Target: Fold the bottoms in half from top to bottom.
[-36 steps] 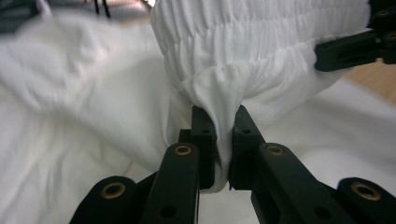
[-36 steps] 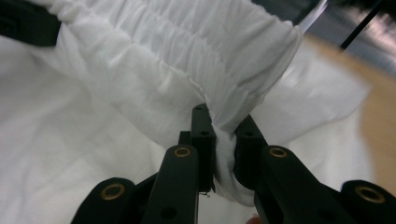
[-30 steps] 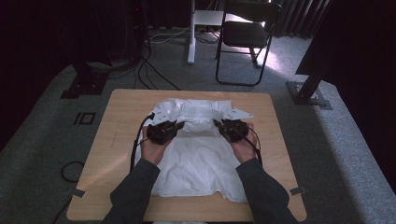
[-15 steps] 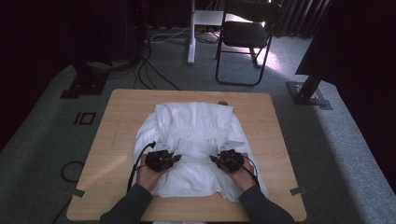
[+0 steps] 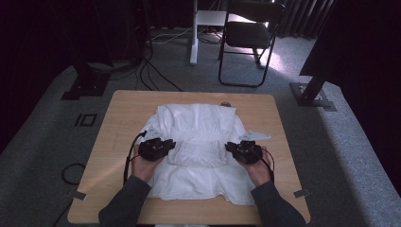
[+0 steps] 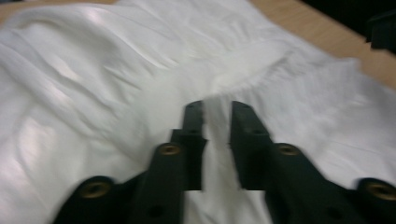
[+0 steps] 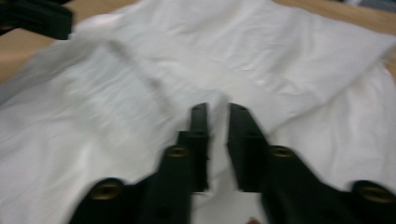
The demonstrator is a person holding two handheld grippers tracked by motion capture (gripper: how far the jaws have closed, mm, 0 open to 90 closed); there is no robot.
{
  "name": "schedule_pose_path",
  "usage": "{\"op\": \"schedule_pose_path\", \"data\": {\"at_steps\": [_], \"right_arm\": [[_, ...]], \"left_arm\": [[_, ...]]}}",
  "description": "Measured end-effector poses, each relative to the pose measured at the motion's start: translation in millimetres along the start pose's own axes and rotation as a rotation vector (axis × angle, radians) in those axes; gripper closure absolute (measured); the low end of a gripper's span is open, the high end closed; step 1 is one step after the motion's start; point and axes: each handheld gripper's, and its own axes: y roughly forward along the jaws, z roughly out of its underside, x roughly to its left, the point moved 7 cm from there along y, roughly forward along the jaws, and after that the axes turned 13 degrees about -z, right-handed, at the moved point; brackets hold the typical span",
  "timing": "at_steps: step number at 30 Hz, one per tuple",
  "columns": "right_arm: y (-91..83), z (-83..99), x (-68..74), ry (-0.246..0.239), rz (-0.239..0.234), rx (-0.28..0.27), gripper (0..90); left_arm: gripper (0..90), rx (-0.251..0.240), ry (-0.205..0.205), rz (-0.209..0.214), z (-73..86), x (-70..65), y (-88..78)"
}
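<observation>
A white garment lies spread on the wooden table, with a folded band across its middle. My left gripper sits at the band's left end and my right gripper at its right end, each held in a hand. In the left gripper view the jaws stand nearly together with white cloth pinched between them. The right gripper view shows its jaws the same way on the cloth. Each view catches the other gripper at a top corner.
A white flap or tag sticks out at the garment's right side. A small dark object lies at the table's far edge. Beyond the table stand a black chair, a white post, floor cables and dark stand bases.
Both grippers pulled toward the person over the garment, then moved back out a little. The garment's far part now lies flatter, and a folded band sits between the grippers.
</observation>
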Motion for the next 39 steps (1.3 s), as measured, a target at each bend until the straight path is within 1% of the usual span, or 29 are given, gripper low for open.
{"op": "schedule_pose_path", "data": {"at_steps": [2, 3, 4, 5, 7, 8, 9, 11, 13, 14, 15, 17, 18, 20, 22, 24, 26, 28, 29, 32, 34, 35, 36, 37, 38, 39], "right_arm": [[14.3, -3.7, -14.1, 0.031, 0.021, 0.025, 85.9], [23.0, -4.4, -19.8, 0.044, 0.025, 0.041, 85.7], [32.0, -4.5, -25.1, 0.056, 0.028, 0.056, 84.8], [41.4, -3.2, -30.0, 0.069, 0.028, 0.078, 84.3], [58.4, 1.5, -35.8, 0.111, -0.003, 0.107, 82.7], [65.0, 4.1, -36.6, 0.119, -0.024, 0.12, 82.2], [69.6, 6.3, -36.0, 0.119, -0.042, 0.126, 81.4], [72.3, 9.4, -31.5, 0.119, -0.068, 0.123, 80.8], [68.2, 10.5, -24.9, 0.113, -0.095, 0.108, 79.4], [63.1, 11.2, -20.0, 0.102, -0.111, 0.097, 78.8], [58.6, 11.8, -16.1, 0.094, -0.122, 0.09, 77.9], [50.8, 13.5, -9.4, 0.073, -0.139, 0.087, 75.7], [46.1, 14.6, -5.4, 0.053, -0.147, 0.085, 74.6], [40.3, 15.1, -1.8, 0.032, -0.147, 0.092, 72.2], [36.0, 12.1, -2.1, 0.017, -0.131, 0.079, 69.2], [33.9, 7.6, -3.8, 0.031, -0.121, 0.066, 67.3], [33.9, 2.7, -2.6, 0.03, -0.122, 0.055, 65.9], [35.7, -1.1, 1.4, 0.023, -0.128, 0.053, 65.0], [36.6, -2.5, 4.5, 0.018, -0.132, 0.054, 64.9], [39.5, -2.4, 16.4, -0.003, -0.153, 0.06, 64.9], [42.1, 3.1, 26.7, 0.006, -0.172, 0.068, 65.1], [44.4, 8.2, 32.9, 0.007, -0.186, 0.078, 65.4], [46.9, 14.7, 38.9, -0.004, -0.189, 0.089, 65.6], [49.0, 20.3, 43.6, -0.012, -0.188, 0.101, 66.4], [52.6, 30.2, 50.0, -0.033, -0.182, 0.124, 67.2], [54.5, 36.5, 53.1, -0.043, -0.175, 0.14, 68.2]], "left_arm": [[85.4, 0.04, 0.026, -0.023, -2.0, 0.6, 16.5], [85.4, 0.063, 0.037, -0.016, -1.1, -0.4, 25.7], [85.9, 0.085, 0.046, 0.0, 0.8, -2.8, 34.2], [85.9, 0.101, 0.066, 0.012, 3.4, -6.2, 41.9], [85.8, 0.126, 0.098, 0.029, 9.6, -13.4, 52.4], [85.8, 0.126, 0.098, 0.029, 9.6, -13.4, 52.4], [85.8, 0.135, 0.099, 0.039, 14.5, -18.1, 56.3], [85.6, 0.122, 0.098, 0.048, 17.0, -20.4, 52.5], [83.3, 0.095, 0.103, 0.066, 18.9, -21.1, 44.7], [82.0, 0.095, 0.103, 0.066, 18.9, -21.1, 44.7], [81.6, 0.068, 0.094, 0.088, 22.2, -22.2, 36.8], [81.4, 0.054, 0.093, 0.116, 28.1, -26.5, 30.5], [81.1, 0.054, 0.102, 0.125, 31.7, -28.6, 28.0], [81.0, 0.056, 0.099, 0.156, 38.5, -34.4, 24.1], [80.5, 0.07, 0.121, 0.169, 44.7, -40.4, 20.8], [80.2, 0.08, 0.143, 0.199, 49.9, -47.9, 16.8], [79.3, 0.079, 0.174, 0.224, 53.8, -54.7, 12.1], [78.7, 0.083, 0.185, 0.254, 57.4, -59.9, 7.5], [78.3, 0.081, 0.194, 0.262, 59.2, -61.7, 5.6], [78.0, 0.101, 0.214, 0.26, 67.1, -63.6, 3.6], [77.9, 0.11, 0.207, 0.262, 70.9, -62.6, 3.4], [77.9, 0.11, 0.2, 0.265, 71.7, -61.8, 3.3], [77.6, 0.107, 0.19, 0.264, 71.8, -61.6, 3.1], [77.0, 0.106, 0.188, 0.264, 71.7, -60.9, 2.8], [76.6, 0.105, 0.187, 0.261, 71.4, -60.6, 2.6], [75.9, 0.099, 0.186, 0.258, 70.2, -60.1, 1.8]]}}
